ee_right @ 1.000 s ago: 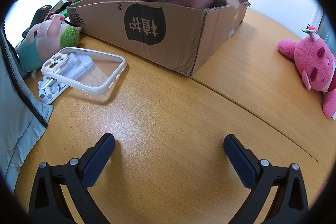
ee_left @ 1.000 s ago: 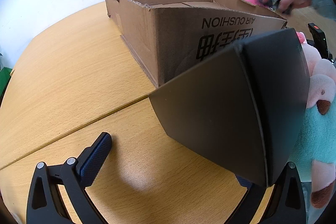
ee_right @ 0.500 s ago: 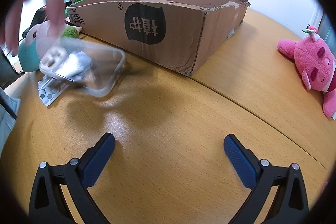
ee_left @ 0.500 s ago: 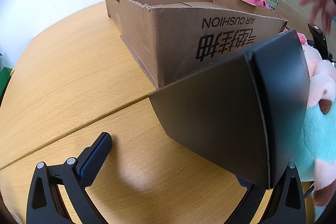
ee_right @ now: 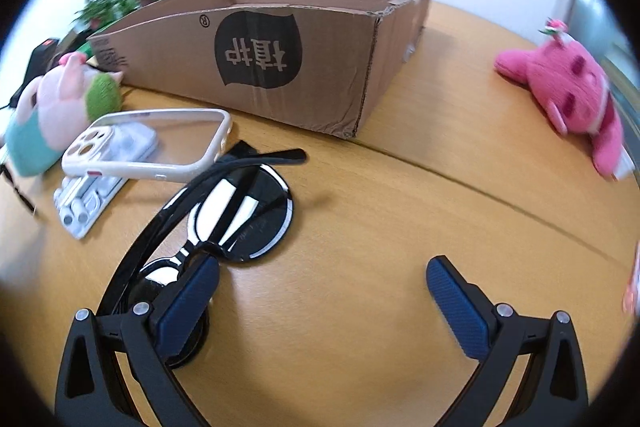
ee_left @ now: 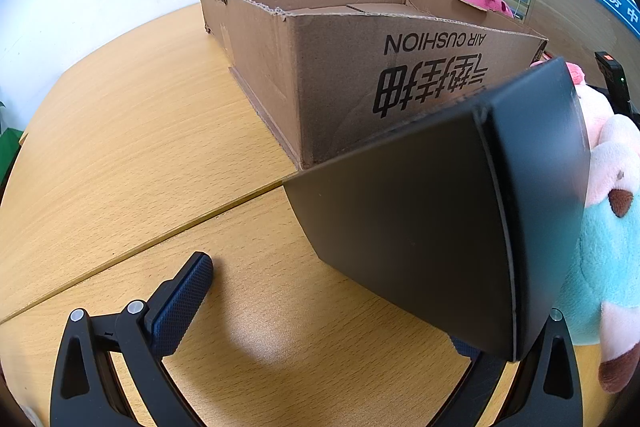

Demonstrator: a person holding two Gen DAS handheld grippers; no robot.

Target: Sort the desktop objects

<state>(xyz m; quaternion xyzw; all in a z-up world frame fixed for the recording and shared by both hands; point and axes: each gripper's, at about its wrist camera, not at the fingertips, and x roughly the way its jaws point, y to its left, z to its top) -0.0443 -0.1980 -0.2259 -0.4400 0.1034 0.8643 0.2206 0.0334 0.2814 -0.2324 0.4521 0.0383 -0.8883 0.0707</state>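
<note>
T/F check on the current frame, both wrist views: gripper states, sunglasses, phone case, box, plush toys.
1. The right gripper has its jaws open with nothing between them. True.
2. The sunglasses lie inside the cardboard box. False: they lie on the table, in front of the box.
3. The clear phone case sits left of the sunglasses in the right wrist view. True.
4. The left gripper is shut on the black box. False: its jaws are wide open; the black box stands by the right jaw.
5. The pink plush toy is inside the cardboard box. False: it lies on the table.
</note>
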